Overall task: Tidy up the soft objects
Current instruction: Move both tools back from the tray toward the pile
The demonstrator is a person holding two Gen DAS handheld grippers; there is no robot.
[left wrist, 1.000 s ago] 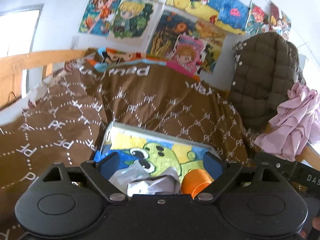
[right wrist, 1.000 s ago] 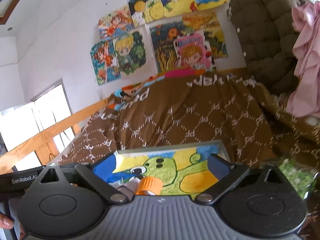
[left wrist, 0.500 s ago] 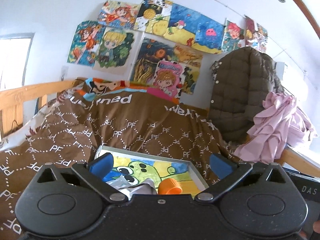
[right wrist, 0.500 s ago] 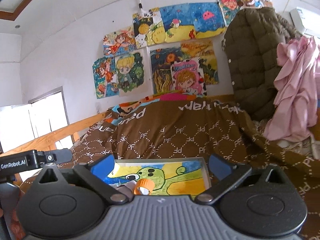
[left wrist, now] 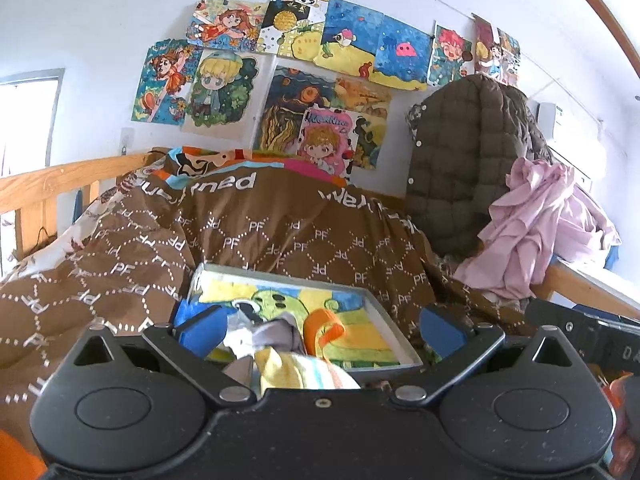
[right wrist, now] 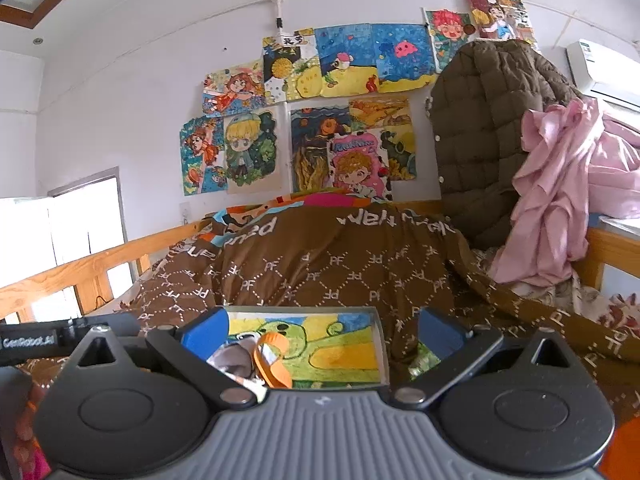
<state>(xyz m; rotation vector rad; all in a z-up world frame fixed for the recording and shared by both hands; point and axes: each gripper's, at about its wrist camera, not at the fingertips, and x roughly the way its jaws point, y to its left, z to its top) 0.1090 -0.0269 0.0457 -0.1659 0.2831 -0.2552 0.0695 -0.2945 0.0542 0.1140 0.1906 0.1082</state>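
Note:
A shallow grey tray (left wrist: 390,322) with a green cartoon picture on its floor lies on the brown quilt; it also shows in the right wrist view (right wrist: 382,344). Soft items lie at its near left: a grey cloth (left wrist: 276,334), an orange piece (left wrist: 322,330) and a yellow striped cloth (left wrist: 298,372). The right wrist view shows the orange piece (right wrist: 272,358) and the grey cloth (right wrist: 232,360). My left gripper (left wrist: 322,328) is open above the near end of the tray. My right gripper (right wrist: 322,330) is open above the tray, holding nothing.
The brown quilt (left wrist: 280,236) covers a bed with a wooden rail (left wrist: 60,180) on the left. A dark padded jacket (left wrist: 468,160) and pink cloth (left wrist: 536,232) hang at the right. Drawings (left wrist: 304,76) cover the white wall. The other gripper's body (left wrist: 592,336) is at the right.
Both grippers have tilted up and pulled back, so the tray sits lower and smaller in view. A yellow striped cloth now shows under the left gripper. Both stay open.

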